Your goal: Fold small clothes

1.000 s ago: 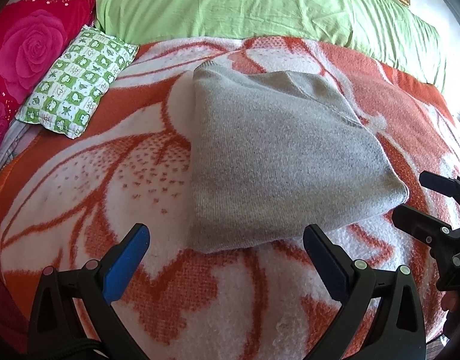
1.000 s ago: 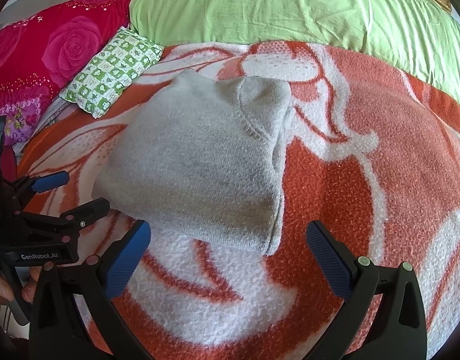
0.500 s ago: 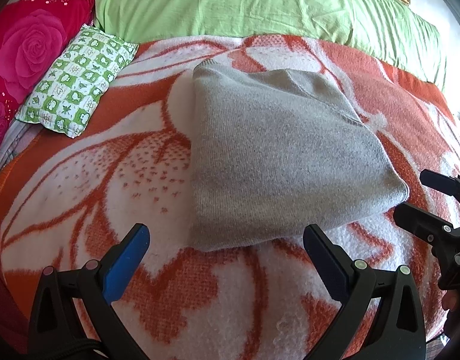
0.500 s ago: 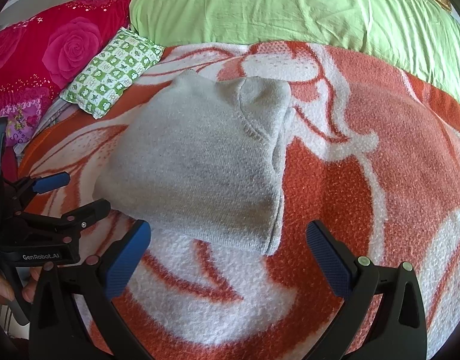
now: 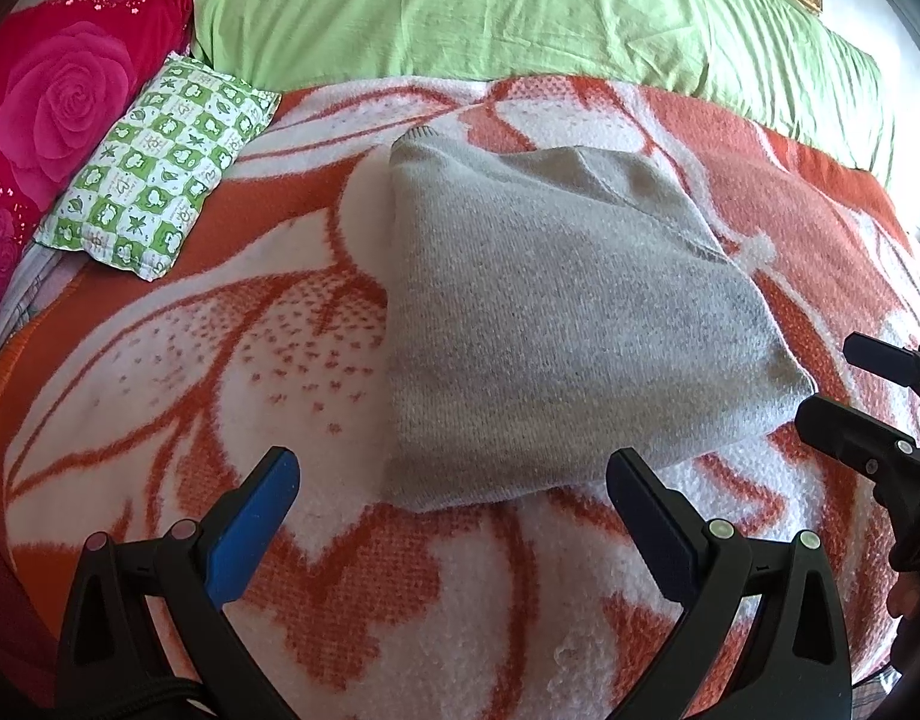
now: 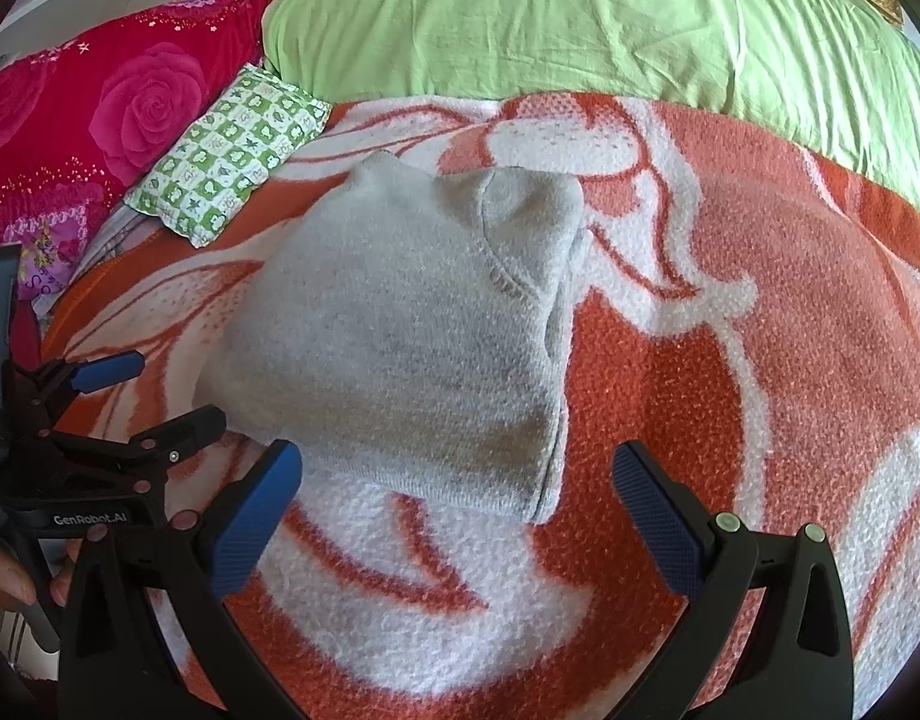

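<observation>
Grey sweater (image 5: 556, 324) looks pretty much folded, sitting square on the orange blanket (image 5: 178, 324) (bundle's tidy). Left gripper (image 5: 454, 516) and right gripper (image 6: 460, 498) both spread wide, holding nothing.

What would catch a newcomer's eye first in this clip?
A folded grey knit garment lies mid-frame on the loud orange-and-white floral blanket. Both grippers, left gripper and right gripper, hover open just short of it, holding nothing. Behind sit a green checked cushion and pink rose pillow.
</observation>
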`<state>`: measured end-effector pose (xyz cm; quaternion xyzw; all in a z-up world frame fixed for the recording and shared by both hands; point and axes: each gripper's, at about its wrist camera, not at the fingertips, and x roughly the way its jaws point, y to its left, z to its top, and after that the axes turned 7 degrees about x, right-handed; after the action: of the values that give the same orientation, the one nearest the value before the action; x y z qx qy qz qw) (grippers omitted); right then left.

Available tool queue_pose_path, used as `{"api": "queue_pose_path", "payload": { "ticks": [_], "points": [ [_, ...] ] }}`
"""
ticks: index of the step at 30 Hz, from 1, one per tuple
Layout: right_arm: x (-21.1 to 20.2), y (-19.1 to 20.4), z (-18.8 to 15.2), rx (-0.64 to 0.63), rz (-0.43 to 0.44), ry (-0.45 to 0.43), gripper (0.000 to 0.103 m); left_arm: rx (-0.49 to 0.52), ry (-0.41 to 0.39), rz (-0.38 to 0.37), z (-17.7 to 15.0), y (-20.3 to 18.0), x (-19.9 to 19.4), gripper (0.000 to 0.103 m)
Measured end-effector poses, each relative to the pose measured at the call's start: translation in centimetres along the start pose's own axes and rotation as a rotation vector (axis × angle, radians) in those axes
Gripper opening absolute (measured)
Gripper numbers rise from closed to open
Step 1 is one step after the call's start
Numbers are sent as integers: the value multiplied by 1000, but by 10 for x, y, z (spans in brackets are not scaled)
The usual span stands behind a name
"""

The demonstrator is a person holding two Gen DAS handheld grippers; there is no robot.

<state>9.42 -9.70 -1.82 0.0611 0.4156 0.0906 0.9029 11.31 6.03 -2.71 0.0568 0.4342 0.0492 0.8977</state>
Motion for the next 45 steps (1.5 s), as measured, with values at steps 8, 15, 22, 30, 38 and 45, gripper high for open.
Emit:
{"api": "queue_pose_path", "payload": {
  "ticks": [8, 15, 22, 30, 38, 45],
  "points": [
    [1, 0, 6, -1, 11, 3, 103, -7, 13, 8, 3, 0, 2, 102],
    [1, 0, 7, 3, 16, 1, 103, -22, 32, 43, 8, 6, 6, 100],
    [4, 1, 14, -1, 27, 1, 103, -25, 29, 39, 12, 7, 6, 100],
    [6, -2, 18, 8, 31, 5, 103, -31, 29, 32, 15, 7, 6, 100],
    [7, -5, 20, 14, 34, 4, 103, -31, 26, 28, 16, 6, 5, 100],
    [7, -6, 20, 17, 35, 6, 103, -31, 25, 27, 17, 5, 5, 100]
  ]
}}
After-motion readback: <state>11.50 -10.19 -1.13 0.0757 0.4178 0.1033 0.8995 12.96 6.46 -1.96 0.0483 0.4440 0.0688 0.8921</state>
